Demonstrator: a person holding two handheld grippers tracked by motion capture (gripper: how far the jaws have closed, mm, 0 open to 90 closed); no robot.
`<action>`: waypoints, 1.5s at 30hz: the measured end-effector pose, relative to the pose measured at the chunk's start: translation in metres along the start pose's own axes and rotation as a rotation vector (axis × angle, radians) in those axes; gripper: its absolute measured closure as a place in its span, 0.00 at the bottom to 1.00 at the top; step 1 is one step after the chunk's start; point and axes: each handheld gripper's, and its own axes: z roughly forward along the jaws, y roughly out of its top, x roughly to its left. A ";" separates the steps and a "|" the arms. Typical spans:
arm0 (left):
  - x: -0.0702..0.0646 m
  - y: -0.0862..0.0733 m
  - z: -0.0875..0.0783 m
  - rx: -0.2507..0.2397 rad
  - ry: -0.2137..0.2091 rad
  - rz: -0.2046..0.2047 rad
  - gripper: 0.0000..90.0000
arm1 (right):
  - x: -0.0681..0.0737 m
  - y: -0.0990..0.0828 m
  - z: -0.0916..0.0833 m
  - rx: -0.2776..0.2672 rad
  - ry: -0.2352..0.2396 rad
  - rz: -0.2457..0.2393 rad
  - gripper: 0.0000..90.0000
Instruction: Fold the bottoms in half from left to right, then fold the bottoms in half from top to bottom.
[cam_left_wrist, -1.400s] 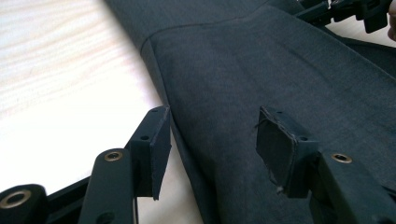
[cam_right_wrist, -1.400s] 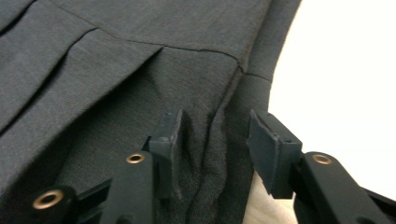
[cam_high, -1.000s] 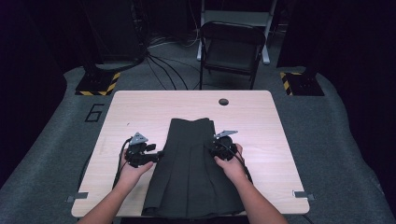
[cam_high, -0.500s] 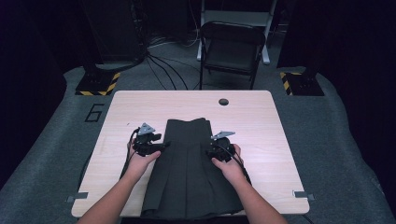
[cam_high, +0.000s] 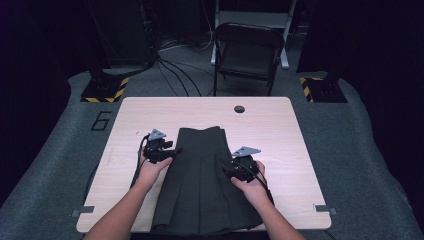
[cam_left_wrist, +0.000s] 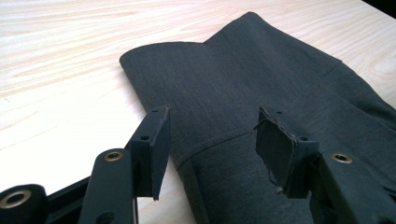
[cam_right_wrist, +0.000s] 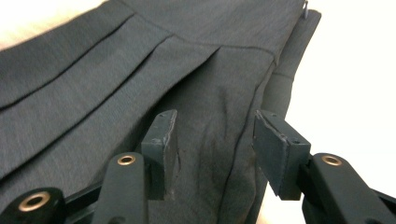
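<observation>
A: Start at the left gripper (cam_left_wrist: 212, 154): how do its jaws stand?

B: Spread, with nothing pinched. In the left gripper view the edge of the dark pleated skirt (cam_left_wrist: 261, 93) runs up between them; one pad is over bare tabletop (cam_left_wrist: 60, 56), the other over cloth. Whether the pads brush the fabric I cannot tell

A: And the right gripper (cam_right_wrist: 215, 149)?

B: Its jaws have just been opening and stand apart; the skirt (cam_right_wrist: 140, 70) lies under and between them, gripped by neither pad. The cloth there is rumpled into a dark fold, and the skirt's side edge runs up beside the far pad, with pale tabletop past it

A: What is cut off or hard to read?

B: In the high view the skirt's (cam_high: 205, 185) hem runs to the near edge of the tabletop (cam_high: 280, 125), and the picture cuts off just below it. The right gripper's (cam_high: 231, 172) jaws are dark against dark cloth there, so the gap is hard to make out. The left gripper (cam_high: 176, 150) is at the skirt's left edge near the waistband, the right one at its right edge, nearer the person. The person's forearms leave the picture at the bottom

A: Beyond the tabletop?

B: A folding chair (cam_high: 247, 50) behind it, and cables on the grey floor
</observation>
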 end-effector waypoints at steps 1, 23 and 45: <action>0.000 0.001 -0.001 0.006 0.004 0.005 0.50 | 0.001 0.001 -0.001 0.017 0.001 -0.015 0.53; 0.006 0.006 0.021 0.035 0.025 -0.014 0.48 | 0.014 -0.023 0.013 0.072 -0.070 -0.094 0.56; 0.006 -0.007 0.050 0.073 0.060 -0.069 0.42 | 0.008 -0.028 0.011 0.077 -0.053 -0.058 0.68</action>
